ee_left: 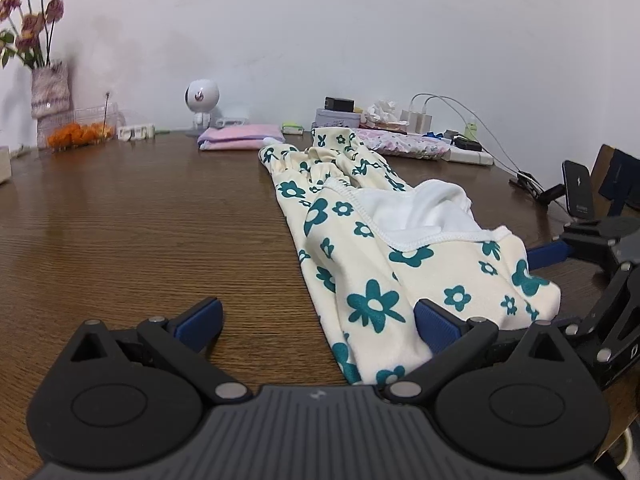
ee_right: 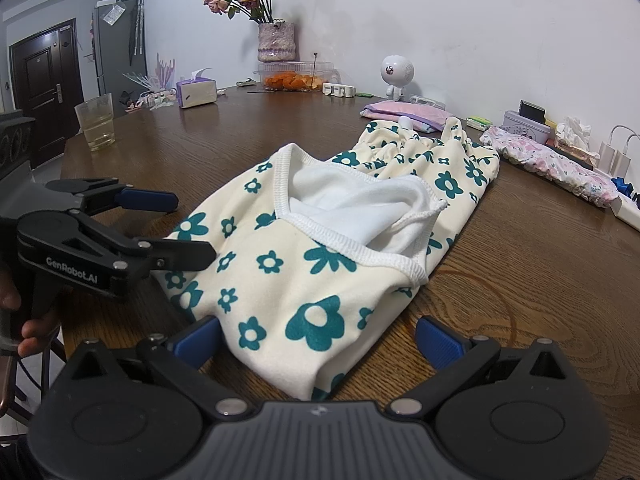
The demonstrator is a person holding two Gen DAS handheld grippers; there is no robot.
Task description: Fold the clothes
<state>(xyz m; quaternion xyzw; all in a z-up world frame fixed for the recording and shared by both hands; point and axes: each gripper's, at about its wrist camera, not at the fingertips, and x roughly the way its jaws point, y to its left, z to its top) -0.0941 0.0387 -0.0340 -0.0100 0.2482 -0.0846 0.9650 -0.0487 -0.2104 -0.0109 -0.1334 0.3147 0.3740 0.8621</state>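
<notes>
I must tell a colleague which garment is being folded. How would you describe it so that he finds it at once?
On the brown wooden table, look just in front of the two open grippers. The floral garment lies there, cream with teal flowers and white inside. Its neighbours at the wall, the pink folded cloth and the pale pink-flowered fabric, show no teal.

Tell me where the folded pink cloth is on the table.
The folded pink cloth lies at the wooden table's far edge, right of centre in the right wrist view, beside the white round-headed robot toy, just beyond the floral garment.
</notes>
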